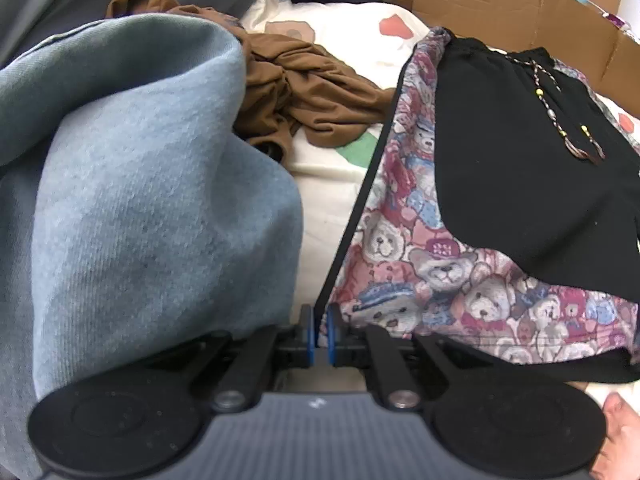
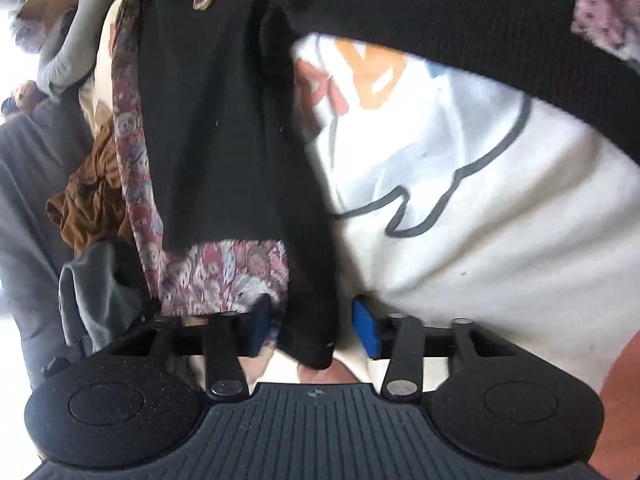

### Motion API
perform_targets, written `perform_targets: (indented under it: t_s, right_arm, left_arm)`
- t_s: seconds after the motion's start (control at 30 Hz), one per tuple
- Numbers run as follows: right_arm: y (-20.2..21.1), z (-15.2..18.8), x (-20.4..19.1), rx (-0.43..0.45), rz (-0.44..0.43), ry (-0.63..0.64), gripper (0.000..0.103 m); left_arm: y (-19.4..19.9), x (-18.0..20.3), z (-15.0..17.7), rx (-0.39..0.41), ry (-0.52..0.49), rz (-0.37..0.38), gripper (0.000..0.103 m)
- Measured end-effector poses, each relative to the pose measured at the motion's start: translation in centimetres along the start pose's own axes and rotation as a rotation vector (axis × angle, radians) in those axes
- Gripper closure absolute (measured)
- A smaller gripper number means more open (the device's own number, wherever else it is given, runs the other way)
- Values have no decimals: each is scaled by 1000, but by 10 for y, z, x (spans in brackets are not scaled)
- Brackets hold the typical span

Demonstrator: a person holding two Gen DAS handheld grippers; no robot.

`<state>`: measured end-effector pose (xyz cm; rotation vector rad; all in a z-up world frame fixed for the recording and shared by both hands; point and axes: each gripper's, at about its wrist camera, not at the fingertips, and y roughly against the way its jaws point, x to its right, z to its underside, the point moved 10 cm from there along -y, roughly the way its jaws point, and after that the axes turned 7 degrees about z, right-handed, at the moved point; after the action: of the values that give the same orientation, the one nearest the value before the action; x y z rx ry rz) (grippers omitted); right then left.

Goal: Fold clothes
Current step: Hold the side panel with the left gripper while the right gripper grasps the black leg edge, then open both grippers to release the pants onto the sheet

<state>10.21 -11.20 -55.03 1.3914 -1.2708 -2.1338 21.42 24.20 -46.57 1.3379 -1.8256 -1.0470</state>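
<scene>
- Left gripper [image 1: 320, 330]: jaws nearly closed, pinching black trim edge of teddy-bear print garment [image 1: 424, 264].
- Right gripper [image 2: 312, 330]: jaws wide apart, black fabric [image 2: 224, 120] hanging between, not clamped.
- Garment lies on white bedsheet [image 1: 328, 196]; blue sweater [image 1: 140, 200] left, brown garment [image 1: 304, 92] farther back.

At 9 o'clock in your left wrist view, the blue-grey garment [image 1: 132, 200] runs off the frame edge and hides the bedding beneath it. At 3 o'clock, the black garment [image 1: 520, 168] is cut by the edge. In your right wrist view, the black fabric [image 2: 240, 120] covers most of the teddy-bear print cloth [image 2: 224, 276]; motion blur obscures its upper part.
</scene>
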Motion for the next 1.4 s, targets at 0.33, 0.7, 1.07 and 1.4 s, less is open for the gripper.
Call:
perform_targets:
  t_s: [0.33,0.7,1.07,1.4]
  right_arm:
    - [9,8,-9,-18,100,138,103]
    - [-9,-1,-28,-29,229,309,103]
    - [10,-6,-35,-5,248,298,88]
    - [41,-38,-70,157,223,400,88]
  left_arm:
    - [6,-2,3,-38,115,72,97]
    - [-27,-1,22,-107,-5,-40,97]
    - [0,-9,25,-53,72,-36,89]
    - [-1,35,-28,102,28,30,74]
